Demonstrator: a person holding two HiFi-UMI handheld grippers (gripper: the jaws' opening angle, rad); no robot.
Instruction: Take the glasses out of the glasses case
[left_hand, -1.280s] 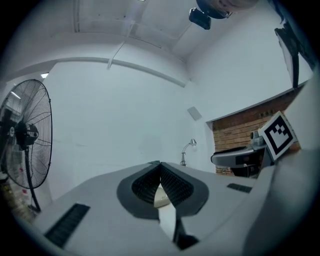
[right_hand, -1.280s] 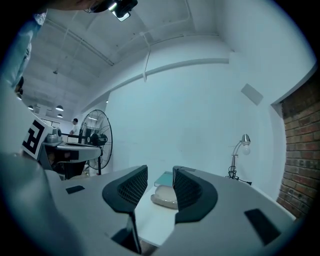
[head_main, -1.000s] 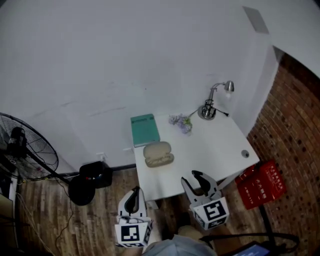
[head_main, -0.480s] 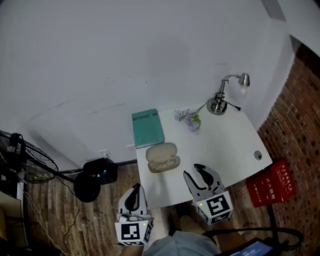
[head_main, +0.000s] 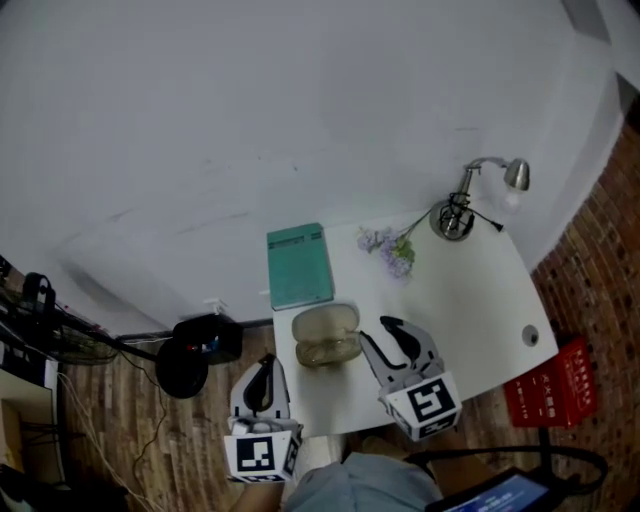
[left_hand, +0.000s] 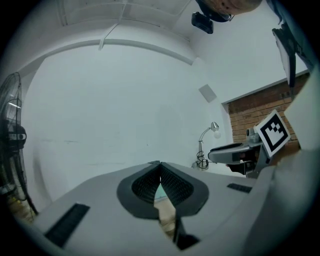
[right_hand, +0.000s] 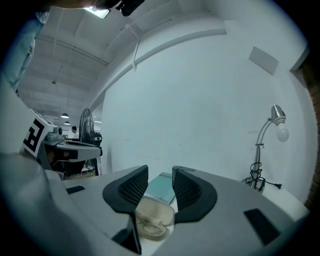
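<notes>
An open beige glasses case (head_main: 326, 336) lies on the white table (head_main: 455, 290), near its left front. In the right gripper view the case (right_hand: 156, 209) shows thin-framed glasses (right_hand: 146, 228) lying in its near half. My right gripper (head_main: 376, 332) stands open just right of the case, jaws pointing past it, nothing between them. In its own view the right gripper (right_hand: 160, 181) frames the case below the gap. My left gripper (head_main: 266, 364) is shut and empty, off the table's front left edge. Below the shut tips of the left gripper (left_hand: 160, 164) a sliver of the case shows.
A teal book (head_main: 300, 264) lies behind the case. A sprig of pale flowers (head_main: 392, 250) and a metal desk lamp (head_main: 460, 212) stand at the table's far right. A black fan base (head_main: 190, 362) sits on the wooden floor at left, a red crate (head_main: 556, 392) at right.
Both grippers have moved forward toward the table. The right one has come up beside the case; the left one stays short of the table edge. Neither has changed its jaws.
</notes>
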